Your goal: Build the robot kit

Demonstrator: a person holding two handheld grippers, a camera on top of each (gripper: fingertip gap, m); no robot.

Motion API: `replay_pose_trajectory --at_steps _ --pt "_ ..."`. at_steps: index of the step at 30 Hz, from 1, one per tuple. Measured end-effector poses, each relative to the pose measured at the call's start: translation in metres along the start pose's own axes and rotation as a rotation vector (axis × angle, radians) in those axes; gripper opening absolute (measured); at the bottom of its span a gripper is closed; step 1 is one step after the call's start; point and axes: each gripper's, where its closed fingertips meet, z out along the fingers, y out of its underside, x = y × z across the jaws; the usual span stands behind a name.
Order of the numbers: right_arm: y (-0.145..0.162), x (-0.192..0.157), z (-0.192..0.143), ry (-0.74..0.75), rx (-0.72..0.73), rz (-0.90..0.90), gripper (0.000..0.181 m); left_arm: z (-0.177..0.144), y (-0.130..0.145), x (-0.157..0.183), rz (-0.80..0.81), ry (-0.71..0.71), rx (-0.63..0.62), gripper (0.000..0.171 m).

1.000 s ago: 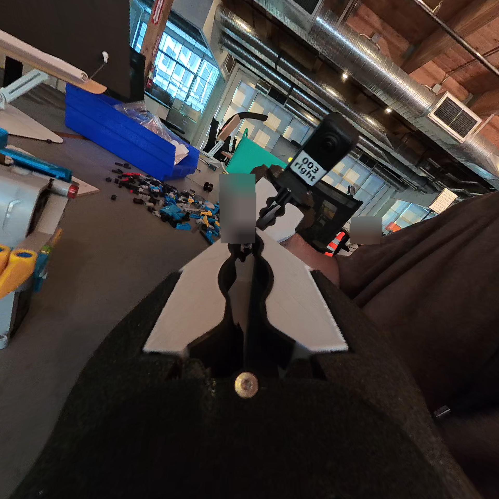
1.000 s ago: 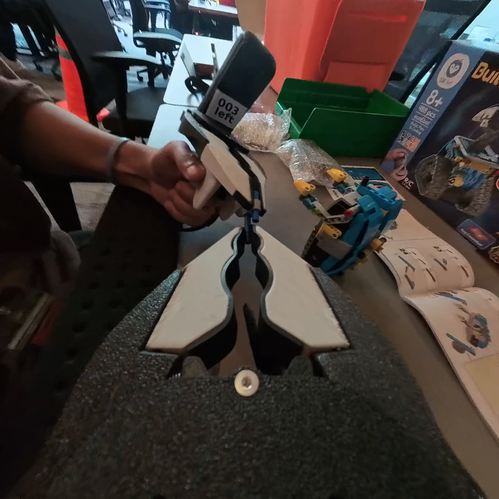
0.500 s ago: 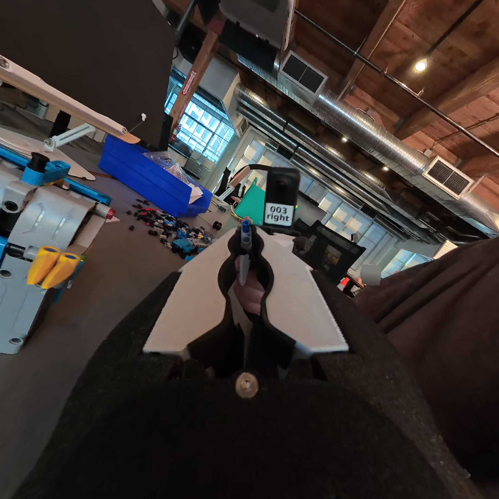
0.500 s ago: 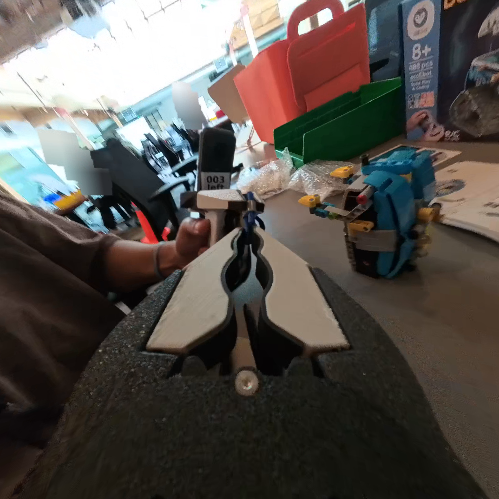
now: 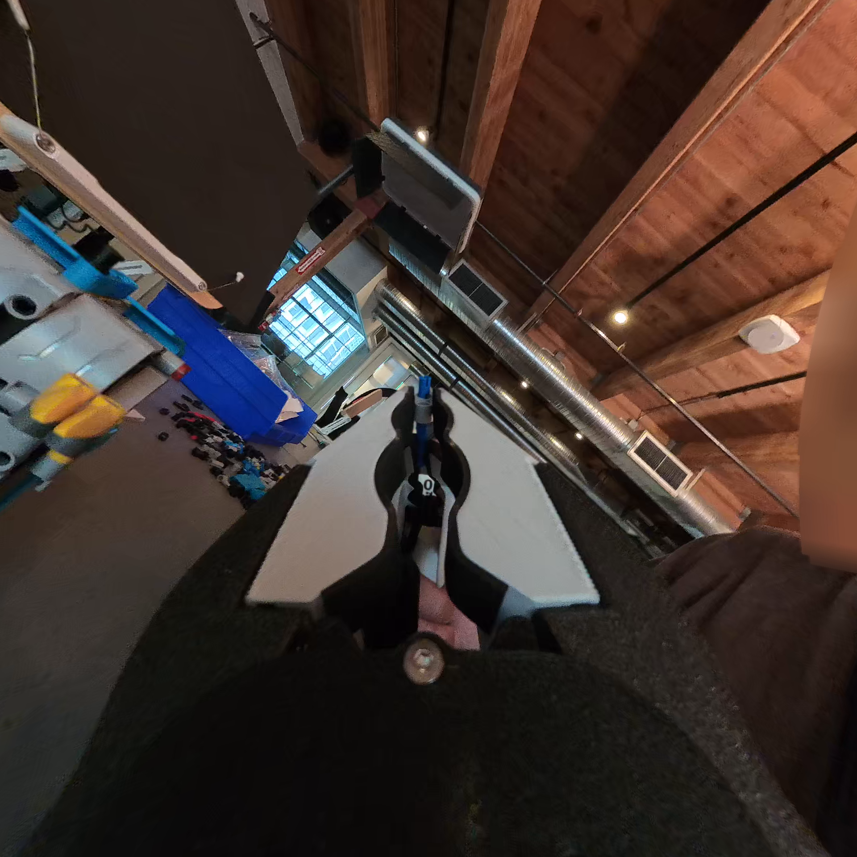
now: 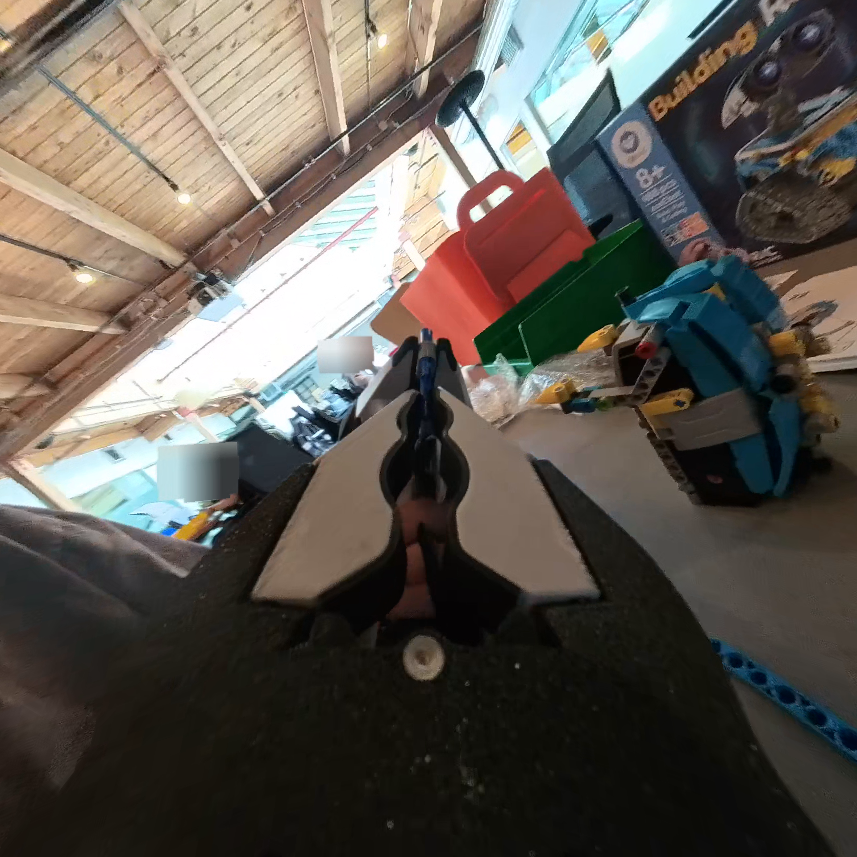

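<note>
My left gripper (image 5: 423, 396) is shut on a small blue and grey pin piece (image 5: 423, 408), which stands up between its tips. My right gripper (image 6: 426, 399) is also shut on a thin blue pin piece (image 6: 426, 366). The two grippers meet tip to tip in the air. The left gripper's fingers (image 6: 394, 375) show just beyond the right one's tips, and part of the right gripper (image 5: 424, 501) shows through the gap in the left view. I cannot tell if both hold one joined piece. A blue, grey and yellow brick-built model (image 6: 723, 399) stands on the table to the right.
The model also shows at the left edge (image 5: 51, 371). A blue bin (image 5: 222, 371) and a pile of loose small bricks (image 5: 232, 459) lie beyond it. A green bin (image 6: 570, 315), a red case (image 6: 501, 259), a kit box (image 6: 751, 116), plastic bags (image 6: 552, 375) and a blue holed beam (image 6: 788, 709) are around. My left and right fingertips are right by each other.
Both grippers have tilted upward while staying tip to tip, so both views now show more ceiling. The blue piece stays between the tips.
</note>
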Motion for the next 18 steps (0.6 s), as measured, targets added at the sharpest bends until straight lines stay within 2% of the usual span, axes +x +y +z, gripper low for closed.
replay_pose_trajectory --at_steps 4,8,10,13,18 --pt "-0.003 -0.003 -0.001 0.033 0.050 -0.052 0.001 0.003 0.001 0.004 -0.024 0.031 0.031 0.007" --pt "-0.008 -0.005 -0.003 -0.052 0.120 0.096 0.001 0.004 0.001 0.005 -0.068 0.055 0.059 0.007" --pt "-0.009 -0.005 -0.003 -0.066 0.133 0.108 0.001 0.004 -0.001 0.005 -0.106 0.080 0.079 0.007" --pt "-0.012 -0.008 -0.002 -0.055 0.129 0.047 0.002 0.005 -0.003 0.009 -0.139 0.125 0.092 0.007" --pt "-0.011 -0.004 -0.001 -0.001 0.084 -0.041 0.002 0.005 -0.004 0.005 -0.101 0.090 0.065 0.007"
